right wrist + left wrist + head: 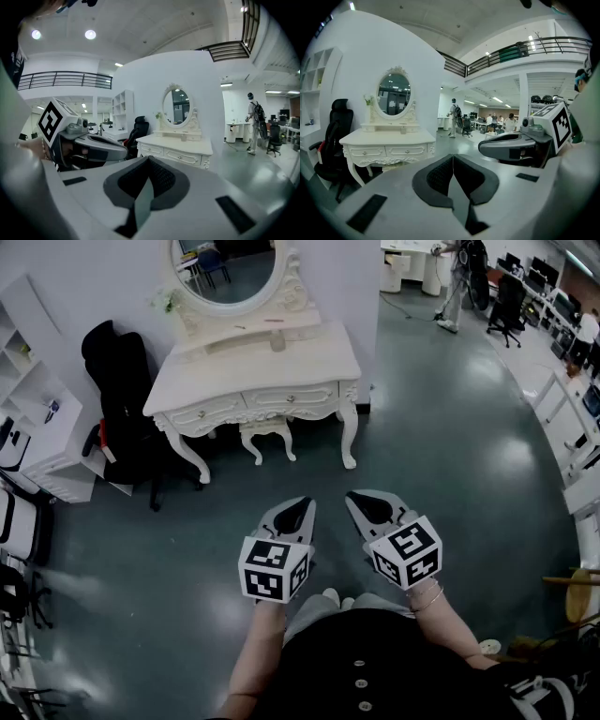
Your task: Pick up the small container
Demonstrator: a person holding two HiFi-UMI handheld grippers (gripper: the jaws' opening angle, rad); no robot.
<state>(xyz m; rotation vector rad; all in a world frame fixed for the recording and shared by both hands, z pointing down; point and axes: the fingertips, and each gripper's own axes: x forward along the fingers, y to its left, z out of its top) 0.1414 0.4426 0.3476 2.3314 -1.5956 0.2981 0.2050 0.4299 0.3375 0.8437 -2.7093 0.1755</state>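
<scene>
A person stands on a grey-green floor holding two grippers side by side, both tipped slightly downward towards a white bench ahead. The left gripper (306, 502) has its fingers (436, 176) pressed together with nothing between them. The right gripper (353, 496) has its fingers (161, 180) together too, also empty.

The container (277, 341) is a pale shape, too small to describe further. It stands on the bench (319, 367) at the foot of an oval mirror (228, 268), ahead of both pairs of fingers and well apart from them.

The task looks barely begun, and this appears to be the approach step. The next move, as I judge it, calls for walking closer, parting one pair of fingers, and bringing them around the container before closing.

Counted: two grippers, one container, one bench with two drawers, one mirror, one stool (265, 432) beneath the bench, and one black chair (117, 399) ahead and to the left of the fingers. Several people stand far beyond.
</scene>
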